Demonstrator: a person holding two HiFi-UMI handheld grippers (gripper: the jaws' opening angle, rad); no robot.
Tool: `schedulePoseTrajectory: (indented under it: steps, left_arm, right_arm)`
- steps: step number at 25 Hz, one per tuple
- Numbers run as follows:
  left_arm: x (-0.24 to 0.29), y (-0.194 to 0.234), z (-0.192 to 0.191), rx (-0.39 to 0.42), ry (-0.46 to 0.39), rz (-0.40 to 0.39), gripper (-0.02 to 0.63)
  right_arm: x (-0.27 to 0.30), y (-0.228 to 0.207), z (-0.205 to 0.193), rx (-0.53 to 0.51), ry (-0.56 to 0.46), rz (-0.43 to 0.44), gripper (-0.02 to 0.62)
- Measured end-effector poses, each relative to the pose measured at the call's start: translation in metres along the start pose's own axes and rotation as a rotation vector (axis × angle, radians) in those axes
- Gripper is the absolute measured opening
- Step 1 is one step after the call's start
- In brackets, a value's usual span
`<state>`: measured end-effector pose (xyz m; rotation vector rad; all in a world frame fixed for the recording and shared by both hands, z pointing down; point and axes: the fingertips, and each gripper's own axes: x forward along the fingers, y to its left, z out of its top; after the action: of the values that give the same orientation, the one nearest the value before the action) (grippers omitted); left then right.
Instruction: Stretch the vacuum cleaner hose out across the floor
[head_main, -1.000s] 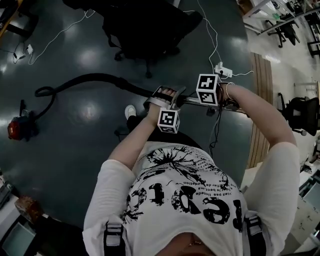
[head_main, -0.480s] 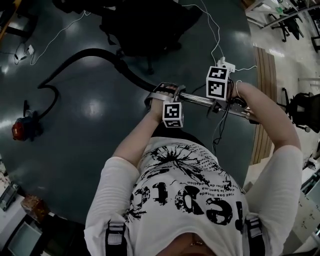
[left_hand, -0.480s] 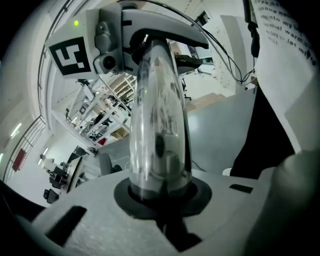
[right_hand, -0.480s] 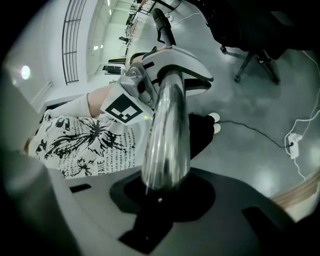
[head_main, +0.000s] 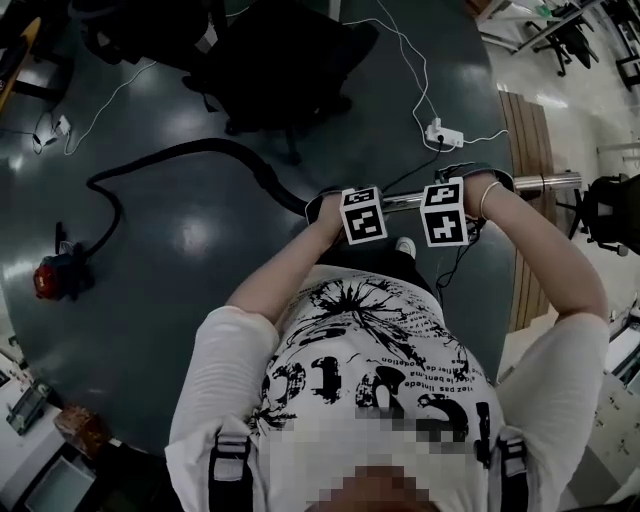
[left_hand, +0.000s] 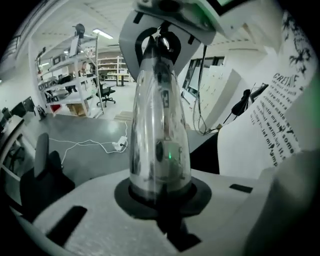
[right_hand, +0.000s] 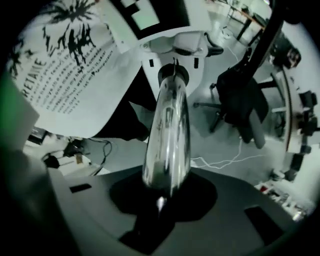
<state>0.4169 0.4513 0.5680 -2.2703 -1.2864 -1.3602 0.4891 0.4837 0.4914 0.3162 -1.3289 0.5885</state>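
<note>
- Dark, glossy floor fills the head view, with a black office chair at the top and a white power strip with its cable lying just beyond the grippers.
- At the far left sits the red vacuum cleaner. Its black hose leaves it in a tight bend, arcs past the chair base and runs to the person's hands, so it is laid out but not straight.
- The hose ends in a chrome wand, held level in front of the person's chest and sticking out to their right.
- The left gripper is at the hose end of the wand. Its jaws are closing, and its own view shows the tube seated between them with the pads on it.
- The right gripper is clamped on the same tube, just beside the left one.
- Likely trouble: polished chrome is slick (and round), so a hard pull along its length could make it slide through the pads.
- The cleaner may simply roll after the hose instead of letting the bend near it open, which would leave the hose curved however far the wand goes.
- The hose passes close to the chair base. A sideways sweep could hook a leg, or drag the power strip's cable.
</note>
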Motion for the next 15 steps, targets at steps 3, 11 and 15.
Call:
schedulePoseTrajectory:
  steps: [3, 11, 15]
  left_arm:
    - [0.005, -0.002, 0.036, -0.055, -0.009, -0.106, 0.044]
    - [0.047, -0.054, 0.147, -0.196, -0.007, -0.453, 0.046]
    - [0.061, -0.102, 0.178, -0.219, 0.095, -0.695, 0.048]
  right_arm:
    - [0.003, -0.023, -0.042, -0.151, 0.083, -0.339, 0.084]
    - [-0.015, -0.008, -0.133, -0.2, -0.064, -0.98, 0.083]
    - [-0.019, 0.027, -0.173, -0.353, 0.033, -1.225, 0.084]
